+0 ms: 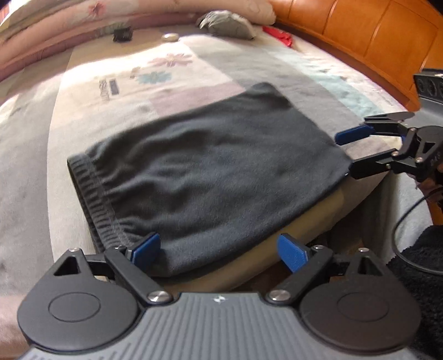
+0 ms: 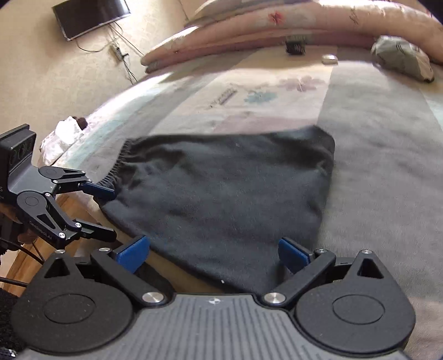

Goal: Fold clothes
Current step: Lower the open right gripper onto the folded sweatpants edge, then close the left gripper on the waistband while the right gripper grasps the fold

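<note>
One dark grey folded garment (image 1: 205, 163) lies on the bedspread (image 1: 193, 72) at the bed's near edge, its ribbed waistband at 9 o'clock in the left wrist view. Two tongs: the left gripper (image 1: 221, 249) and right gripper (image 2: 216, 252) both stand spread wide, gripping nothing, the garment's near edge between their blue pads. One wall screen (image 2: 91, 16) sits at 11 o'clock in the right view; the bedspread's printed lettering is unreadable.

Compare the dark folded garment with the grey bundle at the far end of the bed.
The dark folded garment lies flat and smoothed at the bed's near edge; the grey bundle sits crumpled in a lump by the folded quilt. The garment is near-black, the bundle pale grey. Both rest on the flowered bedspread.
</note>
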`<state>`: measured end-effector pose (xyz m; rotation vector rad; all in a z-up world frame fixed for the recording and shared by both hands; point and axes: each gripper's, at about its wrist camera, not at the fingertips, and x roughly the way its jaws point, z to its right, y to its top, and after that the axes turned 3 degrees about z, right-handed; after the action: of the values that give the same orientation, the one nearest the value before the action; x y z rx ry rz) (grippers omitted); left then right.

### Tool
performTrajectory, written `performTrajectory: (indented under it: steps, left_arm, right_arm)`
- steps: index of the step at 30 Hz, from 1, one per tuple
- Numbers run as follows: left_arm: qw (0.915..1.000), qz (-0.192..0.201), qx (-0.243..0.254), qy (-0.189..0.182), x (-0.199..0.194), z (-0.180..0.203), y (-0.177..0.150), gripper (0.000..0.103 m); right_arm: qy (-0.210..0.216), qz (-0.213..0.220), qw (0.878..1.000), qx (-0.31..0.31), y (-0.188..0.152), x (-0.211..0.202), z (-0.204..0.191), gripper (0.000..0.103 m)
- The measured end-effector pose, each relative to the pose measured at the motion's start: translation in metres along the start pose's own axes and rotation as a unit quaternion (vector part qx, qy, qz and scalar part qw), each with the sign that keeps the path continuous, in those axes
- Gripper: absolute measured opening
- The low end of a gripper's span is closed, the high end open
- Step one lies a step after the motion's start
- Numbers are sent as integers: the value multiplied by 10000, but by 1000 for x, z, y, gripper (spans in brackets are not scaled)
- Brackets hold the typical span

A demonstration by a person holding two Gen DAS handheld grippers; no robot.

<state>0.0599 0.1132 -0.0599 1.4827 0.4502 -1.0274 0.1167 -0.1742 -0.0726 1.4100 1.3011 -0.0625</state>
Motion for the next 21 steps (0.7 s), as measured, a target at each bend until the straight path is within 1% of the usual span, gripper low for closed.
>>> performTrajectory:
  steps: [1,3,5,7,8,11,13,14,16,19,21]
  left_arm:
    - [10000,-35,-74,35,3,-1,-2,91]
    - [9999,98,-14,76,-7,0,3,91]
    - [9993,310,114,159,-18,1,11,91]
    - [9987,465,121,166,-22,-4,17,92]
    - [9988,456,-1,196,-19,-10,19,92]
    - [9981,232,-468,338,0,-26,14,91]
    - [9973,370,-561,298,-3,-27,13,91]
    - [9969,411,-577,353,-9,-26,15,91]
    - [9952,602,-514,578,-24,-27,20,91]
    - [9929,872,-634,503,-36,-37,30,91]
    - [9918,923,-826,322,-32,-42,35,92]
  right_arm:
    - [-33,-69,9999,80,-3,3,2,101]
    - [2,-5,10000,60,0,-3,0,101]
    - [15,196,9998,-7,9,-10,-3,102]
    - [60,340,9994,17,15,-12,-3,103]
    - [56,323,9994,102,16,-8,0,103]
    - [-29,159,9990,426,10,5,14,103]
    - [-70,146,9980,604,8,3,23,103]
    - [-50,182,9976,666,9,-2,25,103]
    - [-78,360,9967,728,15,-13,30,103]
    - [61,614,9942,884,29,-16,37,103]
    - [254,661,9921,1038,37,-7,41,103]
